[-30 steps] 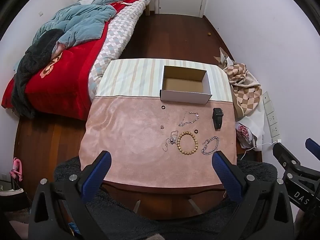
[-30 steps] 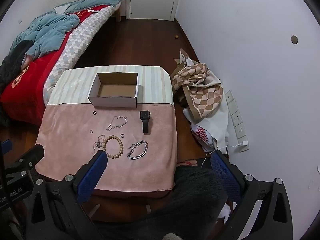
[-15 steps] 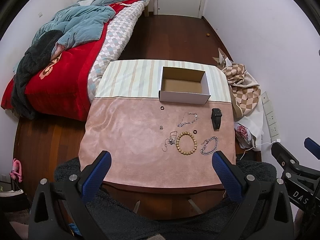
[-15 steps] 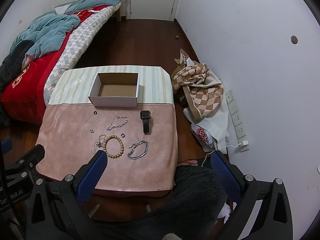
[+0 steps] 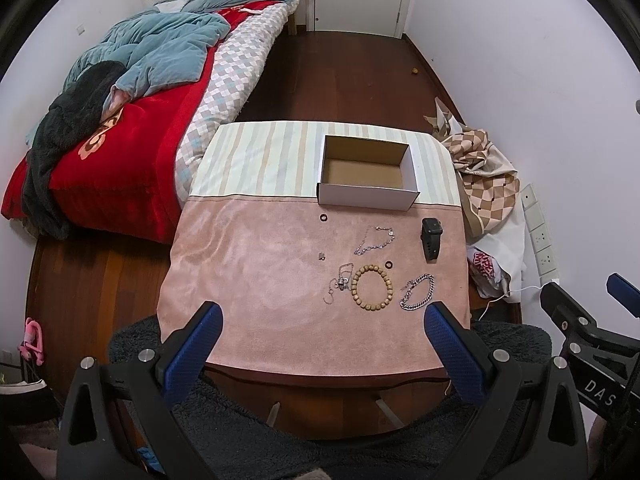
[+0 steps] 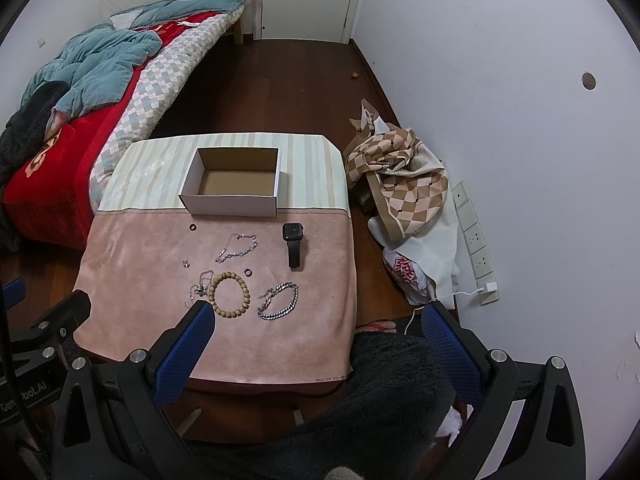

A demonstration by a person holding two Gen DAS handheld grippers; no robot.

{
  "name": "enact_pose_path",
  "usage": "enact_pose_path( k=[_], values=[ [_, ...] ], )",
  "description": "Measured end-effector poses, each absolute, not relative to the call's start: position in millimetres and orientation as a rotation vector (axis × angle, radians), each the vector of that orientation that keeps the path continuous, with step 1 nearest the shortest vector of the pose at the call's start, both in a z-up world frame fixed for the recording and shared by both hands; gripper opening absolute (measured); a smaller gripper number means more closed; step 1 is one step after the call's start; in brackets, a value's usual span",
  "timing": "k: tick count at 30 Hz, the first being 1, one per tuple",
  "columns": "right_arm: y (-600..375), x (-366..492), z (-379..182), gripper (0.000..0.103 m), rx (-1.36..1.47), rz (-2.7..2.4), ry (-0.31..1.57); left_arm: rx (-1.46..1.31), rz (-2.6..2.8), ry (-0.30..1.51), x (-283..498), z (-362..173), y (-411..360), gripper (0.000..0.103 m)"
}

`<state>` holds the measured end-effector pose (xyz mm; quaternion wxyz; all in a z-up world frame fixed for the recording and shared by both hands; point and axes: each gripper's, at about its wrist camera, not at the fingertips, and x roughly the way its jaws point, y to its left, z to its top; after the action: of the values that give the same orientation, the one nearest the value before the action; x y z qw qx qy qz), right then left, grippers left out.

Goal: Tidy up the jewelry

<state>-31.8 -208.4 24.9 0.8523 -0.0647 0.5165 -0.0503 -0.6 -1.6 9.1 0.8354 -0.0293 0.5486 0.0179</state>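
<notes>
The left claw (image 5: 320,332) hangs at the bottom of its view with its blue-padded fingers (image 5: 192,346) spread wide apart and nothing between them, above the near edge of the table (image 5: 248,280). The right claw (image 6: 316,336) sits the same way in the lower part of its own view, fingers (image 6: 182,354) well apart and holding nothing.

The jewelry lies on the pink cloth in the right half of the table, seen at centre right of the left view. A wooden bead bracelet (image 5: 371,287) rests nearest the claws, with a thin silver necklace (image 5: 340,282) touching its left side and a silver chain bracelet (image 5: 418,292) just to its right. A small dark ring (image 5: 387,265) sits just above the beads. Higher in the frame lies a fine silver chain (image 5: 374,240), and to its right a black smartwatch (image 5: 431,238). A tiny earring (image 5: 321,256) and another dark ring (image 5: 323,217) lie to the left of these.

An open white cardboard box (image 5: 368,196) stands on the striped cloth at the far side of the table, its inside bare. A red-covered bed (image 5: 132,128) fills the upper left.
</notes>
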Motion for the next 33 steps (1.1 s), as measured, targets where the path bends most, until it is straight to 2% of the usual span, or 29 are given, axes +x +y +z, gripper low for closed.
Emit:
enact_pose_path(
  k=[33],
  values=[
    [-208.9,-36.2,36.2,0.103,-0.140,-0.101,1.062,-0.066,0.036,1.138,-2.5,19.5,-4.8,0.103]
  ],
)
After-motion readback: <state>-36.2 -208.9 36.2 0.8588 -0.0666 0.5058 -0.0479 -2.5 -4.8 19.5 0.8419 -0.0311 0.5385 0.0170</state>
